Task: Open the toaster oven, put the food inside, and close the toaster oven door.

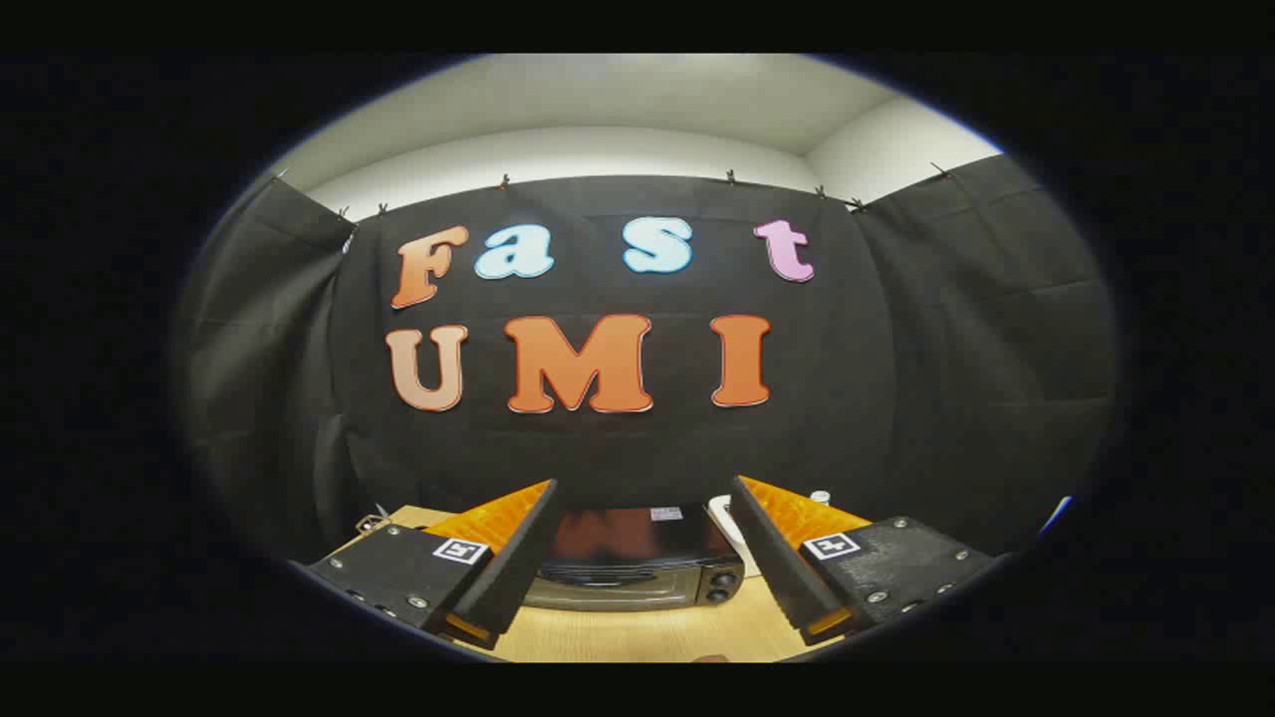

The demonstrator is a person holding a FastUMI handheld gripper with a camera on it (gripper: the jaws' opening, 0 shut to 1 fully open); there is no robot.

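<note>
A black toaster oven [637,558] stands on the wooden table [637,632], seen beyond and between my two fingers. Its glossy top faces me, its front with a silver lower band and two round knobs [724,586] at the right side. The door looks closed. My gripper [642,503] is open and held high above the table, with nothing between its orange-and-black fingers [508,543]. A small dark reddish object [712,658] peeks at the table's near edge; I cannot tell what it is.
A white object [725,518] lies on the table just right of the oven, partly hidden by my right finger. A small white cap-like item [820,496] sits behind that finger. Black cloth walls surround the table.
</note>
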